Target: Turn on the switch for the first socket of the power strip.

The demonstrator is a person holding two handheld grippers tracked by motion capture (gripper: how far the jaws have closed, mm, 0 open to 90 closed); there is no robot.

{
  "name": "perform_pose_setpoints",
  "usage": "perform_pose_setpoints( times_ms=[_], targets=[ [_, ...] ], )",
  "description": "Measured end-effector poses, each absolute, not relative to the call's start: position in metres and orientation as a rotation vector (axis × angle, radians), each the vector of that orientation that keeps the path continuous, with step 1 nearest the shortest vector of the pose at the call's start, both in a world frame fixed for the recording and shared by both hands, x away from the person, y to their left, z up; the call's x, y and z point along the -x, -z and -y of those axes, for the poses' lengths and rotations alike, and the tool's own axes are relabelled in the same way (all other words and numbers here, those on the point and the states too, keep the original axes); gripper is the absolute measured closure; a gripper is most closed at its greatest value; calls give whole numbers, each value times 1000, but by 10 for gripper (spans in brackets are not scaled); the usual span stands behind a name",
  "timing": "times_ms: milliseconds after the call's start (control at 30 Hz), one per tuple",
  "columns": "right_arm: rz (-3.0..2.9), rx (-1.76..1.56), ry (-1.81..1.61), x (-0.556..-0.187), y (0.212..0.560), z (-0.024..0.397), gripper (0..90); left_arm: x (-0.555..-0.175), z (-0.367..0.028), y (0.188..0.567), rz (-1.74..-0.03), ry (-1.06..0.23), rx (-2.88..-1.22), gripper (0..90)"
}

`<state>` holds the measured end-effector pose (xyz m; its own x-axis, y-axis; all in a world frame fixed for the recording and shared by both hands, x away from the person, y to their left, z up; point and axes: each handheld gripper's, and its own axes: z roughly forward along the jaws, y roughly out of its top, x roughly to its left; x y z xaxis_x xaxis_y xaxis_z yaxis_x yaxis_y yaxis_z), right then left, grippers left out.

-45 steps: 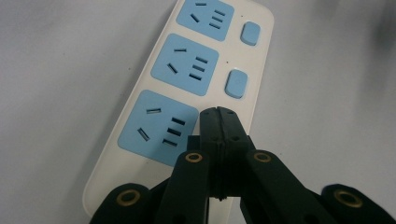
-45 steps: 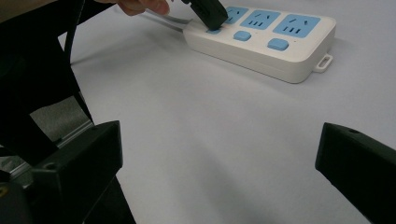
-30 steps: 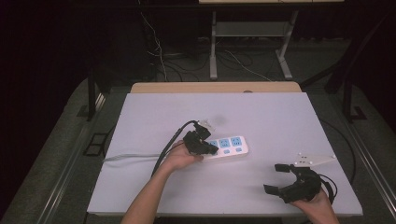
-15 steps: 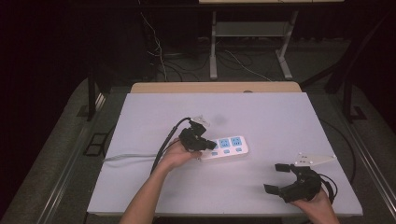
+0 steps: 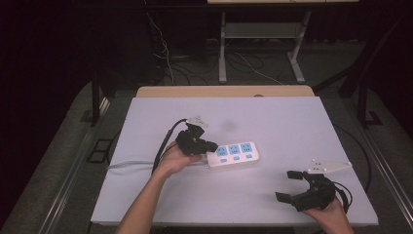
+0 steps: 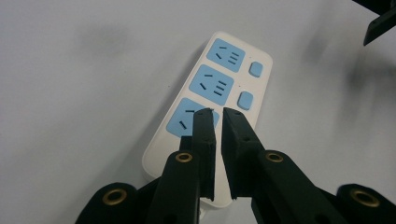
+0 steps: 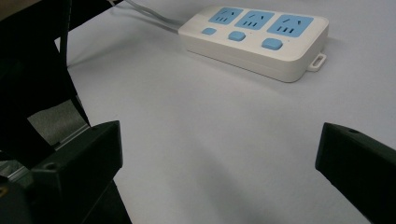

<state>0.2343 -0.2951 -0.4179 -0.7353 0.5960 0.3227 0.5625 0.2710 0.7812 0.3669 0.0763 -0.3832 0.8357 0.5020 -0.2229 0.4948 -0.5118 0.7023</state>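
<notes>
A white power strip [image 5: 234,155] with three blue sockets and three blue buttons lies flat near the middle of the white table [image 5: 292,122]. My left gripper [image 5: 212,145] hovers over the strip's left, cable end. In the left gripper view its jaws [image 6: 217,112] stand a narrow slit apart above the nearest socket of the strip [image 6: 224,84]. They have just been opening, and nothing is between them. My right gripper [image 5: 287,185] rests near the table's front right, wide open and empty. In the right gripper view the strip [image 7: 257,39] lies well beyond the gripper [image 7: 219,149].
The strip's grey cable [image 5: 126,165] runs left across the table to its edge. A wooden board [image 5: 224,91] borders the table's far side. Beyond it are dark floor, loose cables and a metal stand's legs [image 5: 263,58].
My left hand has lifted slightly and drawn back a little from the strip's left end. The right hand and the strip have stayed where they were.
</notes>
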Motion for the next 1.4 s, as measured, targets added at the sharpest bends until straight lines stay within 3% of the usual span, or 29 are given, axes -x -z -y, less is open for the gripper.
perform_pose_setpoints(
  times_ms=[267,467,833,1267,1400],
  targets=[
    [-2472,-1133,-1501,-233,418,296,2,-359,-91,370,-717,-50,-2158,751],
    [-2470,-1135,-1500,-233,418,296,2,-353,-106,364,-740,-55,-2120,627],
    [-2471,-1136,-1501,-233,418,296,2,-335,-136,361,-812,-94,-2037,309],
    [-2469,-1138,-1504,-233,418,295,2,-308,-159,364,-858,-173,-1947,112],
    [-2470,-1137,-1504,-233,418,295,3,-302,-161,369,-872,-165,-1954,4]
  ],
)
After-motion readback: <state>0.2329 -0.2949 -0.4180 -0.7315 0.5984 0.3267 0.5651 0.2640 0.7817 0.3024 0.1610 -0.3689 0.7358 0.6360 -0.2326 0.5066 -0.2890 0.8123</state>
